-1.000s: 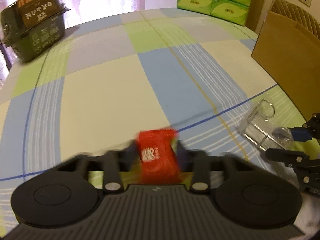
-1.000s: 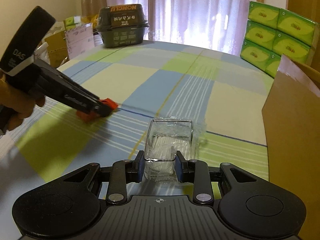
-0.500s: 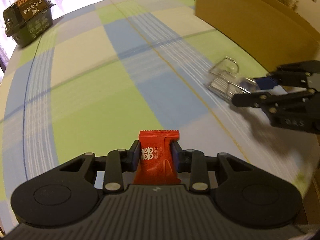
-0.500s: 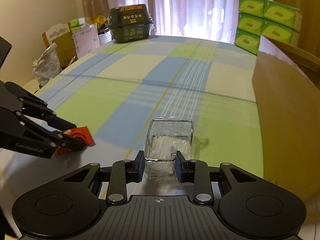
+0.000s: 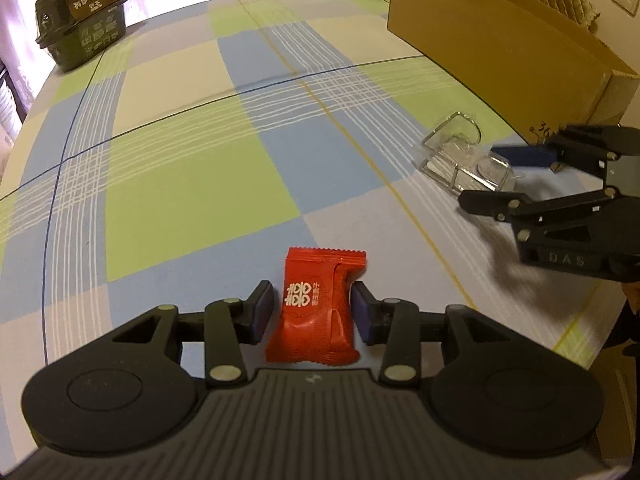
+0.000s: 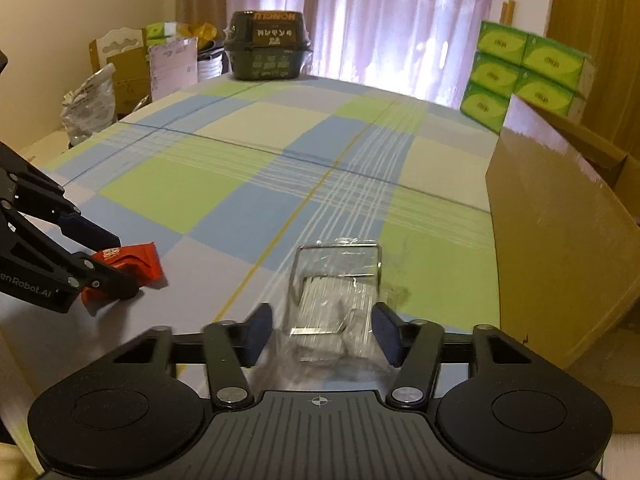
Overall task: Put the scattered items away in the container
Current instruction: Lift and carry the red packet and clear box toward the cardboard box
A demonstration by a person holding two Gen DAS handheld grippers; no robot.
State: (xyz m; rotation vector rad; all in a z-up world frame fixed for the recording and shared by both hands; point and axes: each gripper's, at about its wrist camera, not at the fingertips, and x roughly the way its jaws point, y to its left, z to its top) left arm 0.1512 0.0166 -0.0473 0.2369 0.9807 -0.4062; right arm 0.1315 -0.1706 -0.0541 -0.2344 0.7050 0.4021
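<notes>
Both my claws have sprung open: left gripper (image 5: pixel 313 310) frees the red candy packet (image 5: pixel 316 306), right gripper (image 6: pixel 325 330) (near the cardboard box (image 6: pixel 560 240)) frees the clear plastic case (image 6: pixel 334 296).

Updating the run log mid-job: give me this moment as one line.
left tongs: open, red sachet between pads | right tongs: open, clear packet between pads | cardboard box: neither item inside

Glossy red foil sachet (image 5: pixel 316 308), clear plastic case (image 6: pixel 334 304), matt cardboard box (image 6: pixel 560 248)
</notes>
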